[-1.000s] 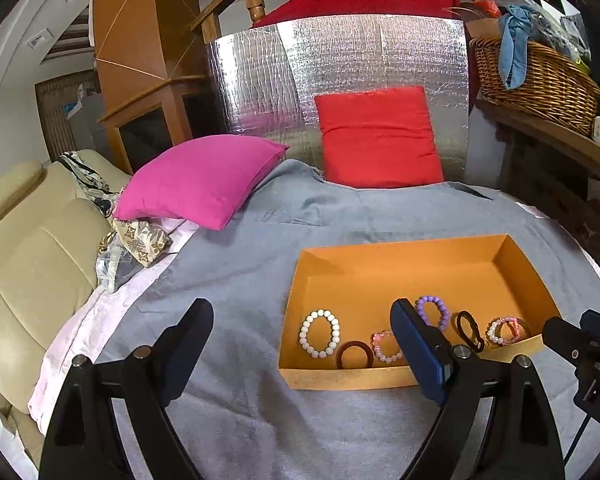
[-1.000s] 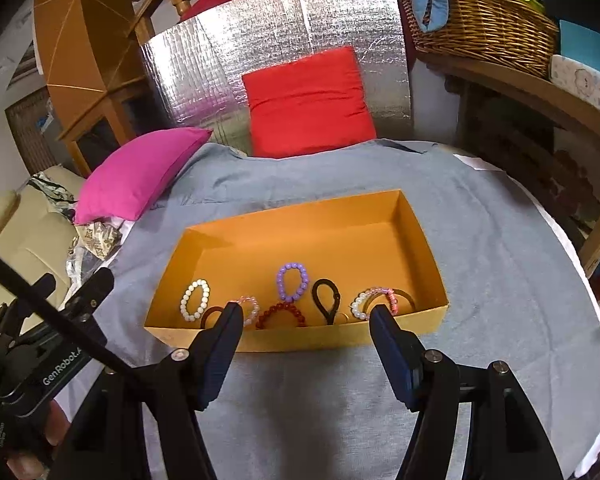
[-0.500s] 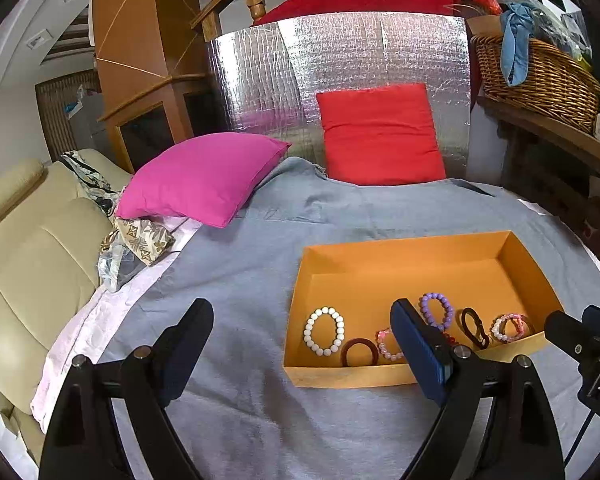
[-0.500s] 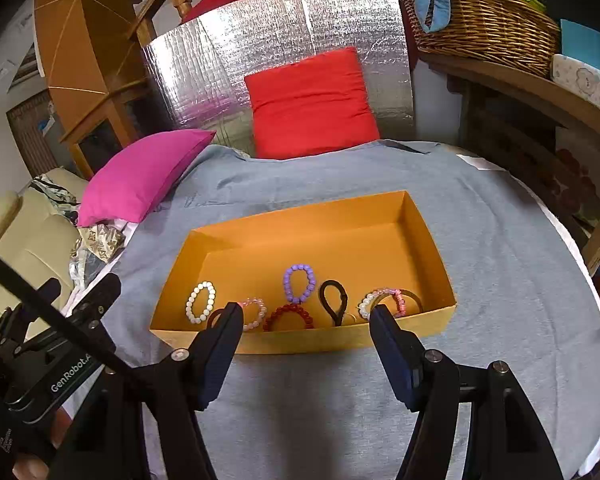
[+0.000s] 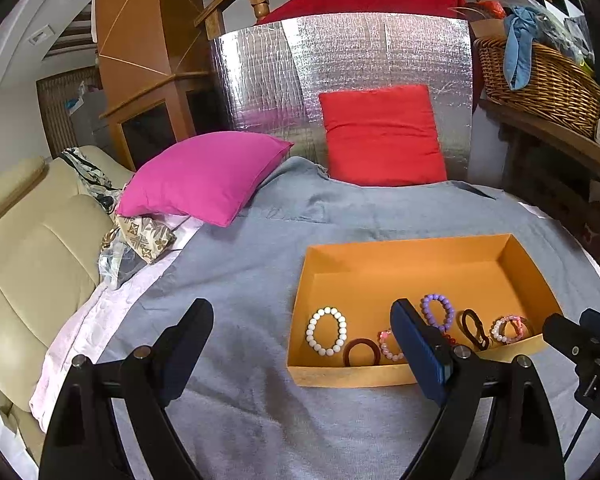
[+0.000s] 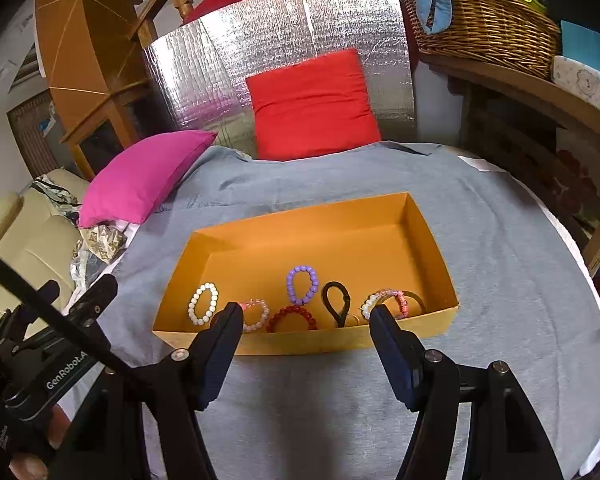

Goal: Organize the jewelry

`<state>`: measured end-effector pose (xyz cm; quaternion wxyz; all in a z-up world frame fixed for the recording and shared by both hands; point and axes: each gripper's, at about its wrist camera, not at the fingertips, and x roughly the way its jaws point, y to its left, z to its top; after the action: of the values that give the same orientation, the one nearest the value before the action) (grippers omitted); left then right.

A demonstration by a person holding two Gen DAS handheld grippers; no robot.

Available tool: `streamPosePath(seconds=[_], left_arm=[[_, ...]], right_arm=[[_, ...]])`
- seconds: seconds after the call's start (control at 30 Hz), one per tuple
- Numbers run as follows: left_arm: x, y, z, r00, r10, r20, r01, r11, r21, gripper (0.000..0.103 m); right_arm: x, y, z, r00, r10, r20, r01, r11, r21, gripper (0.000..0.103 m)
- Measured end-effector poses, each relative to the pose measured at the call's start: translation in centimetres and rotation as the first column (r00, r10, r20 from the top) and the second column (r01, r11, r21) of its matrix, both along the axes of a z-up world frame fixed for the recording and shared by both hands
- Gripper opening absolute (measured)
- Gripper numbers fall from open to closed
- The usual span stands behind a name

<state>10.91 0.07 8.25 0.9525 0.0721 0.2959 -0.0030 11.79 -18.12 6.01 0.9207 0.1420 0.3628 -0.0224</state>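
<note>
An open orange box (image 5: 348, 376) lies on the grey cloth, with several bracelets in a row along its near wall. From the left they are a white bead bracelet (image 5: 326, 331), a dark red ring (image 5: 361, 352), a pink bead bracelet (image 5: 388, 344), a purple one (image 5: 438, 312), a black loop (image 5: 474, 328) and a pink-and-white one (image 5: 510, 328). My left gripper (image 5: 300, 312) hangs open over the cloth at the box's left end. My right gripper (image 6: 305, 314) stands open just short of the box (image 6: 300, 340), above a red bead bracelet (image 6: 294, 317). Neither holds anything.
A pink pillow (image 5: 204, 176) and a red cushion (image 5: 380, 136) lie at the far side of the grey cloth (image 5: 240, 272), against a silver foil panel. A cream sofa (image 5: 32, 264) is on the left. A wicker basket (image 6: 484, 20) sits on a wooden shelf at the right.
</note>
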Motion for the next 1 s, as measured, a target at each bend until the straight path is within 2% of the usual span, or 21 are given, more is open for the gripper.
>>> streamPosePath(seconds=[0.5, 1.0], left_arm=[[0.0, 0.5, 0.1, 1.0, -0.004, -0.014, 0.004, 1.0, -0.012, 0.09], [0.3, 0.9, 0.0, 1.0, 0.01, -0.027, -0.01, 1.0, -0.012, 0.09]], right_arm=[[0.6, 0.3, -0.6, 1.0, -0.021, -0.017, 0.02, 0.999, -0.05, 0.069], [1.0, 1.1, -0.8, 1.0, -0.01, -0.018, 0.01, 0.999, -0.044, 0.069]])
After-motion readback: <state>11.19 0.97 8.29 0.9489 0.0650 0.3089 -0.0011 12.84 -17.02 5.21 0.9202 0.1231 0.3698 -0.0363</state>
